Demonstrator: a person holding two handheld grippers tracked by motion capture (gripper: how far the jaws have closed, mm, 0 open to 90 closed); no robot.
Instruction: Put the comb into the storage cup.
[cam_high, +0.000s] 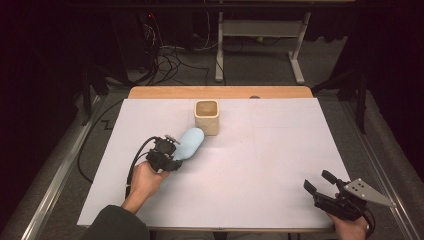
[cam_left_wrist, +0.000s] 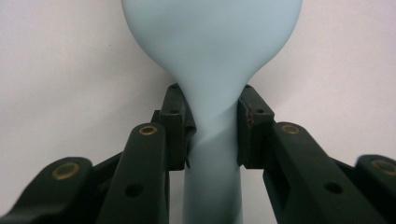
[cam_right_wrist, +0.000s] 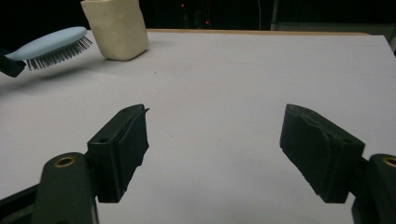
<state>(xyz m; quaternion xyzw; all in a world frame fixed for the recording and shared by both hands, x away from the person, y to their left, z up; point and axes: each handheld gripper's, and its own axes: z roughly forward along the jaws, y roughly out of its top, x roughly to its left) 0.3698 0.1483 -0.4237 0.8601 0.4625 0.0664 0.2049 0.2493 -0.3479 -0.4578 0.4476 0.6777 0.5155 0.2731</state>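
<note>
Cream cup (cam_high: 207, 117) interior unclear; left tool (cam_high: 170, 161) clamps blue hairbrush (cam_high: 189, 143) handle; right tool (cam_high: 320, 184) wide open, empty.

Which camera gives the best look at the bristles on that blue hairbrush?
The right gripper view: the hairbrush shows side-on, held above the table, bristles pointing down. The high view shows just its smooth blue back; the left gripper view shows its neck pinched in the left tool.
</note>
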